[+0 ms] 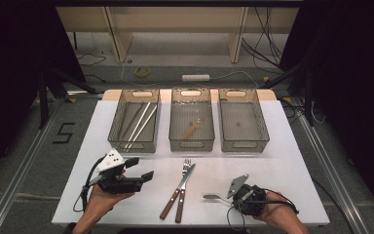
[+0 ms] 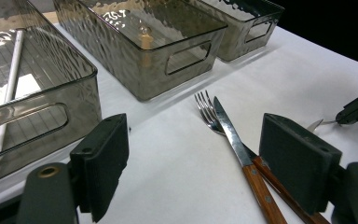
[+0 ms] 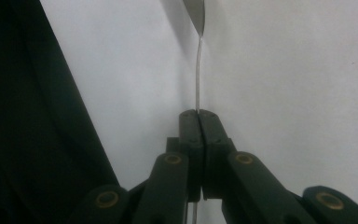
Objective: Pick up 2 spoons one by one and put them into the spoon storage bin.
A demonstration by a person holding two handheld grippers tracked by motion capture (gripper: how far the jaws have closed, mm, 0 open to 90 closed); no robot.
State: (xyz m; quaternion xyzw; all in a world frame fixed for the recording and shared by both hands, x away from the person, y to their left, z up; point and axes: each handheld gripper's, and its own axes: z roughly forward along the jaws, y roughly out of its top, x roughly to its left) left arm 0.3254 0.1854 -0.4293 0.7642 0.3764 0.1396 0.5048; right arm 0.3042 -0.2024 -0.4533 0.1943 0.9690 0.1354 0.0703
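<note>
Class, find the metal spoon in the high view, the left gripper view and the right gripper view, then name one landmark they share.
High view: spoon lies bottom right, handle in the right gripper.
Left gripper view: its bowl tip peeks out at the right edge, behind the near jaw.
Right gripper view: top centre, thin handle running down into the shut jaws.
Shared landmark: the white table.

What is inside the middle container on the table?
Inside the middle container lies one small wooden-handled utensil. The high view leaves its tip too small to identify, and in the left claw view the rippled wall hides it.
</note>
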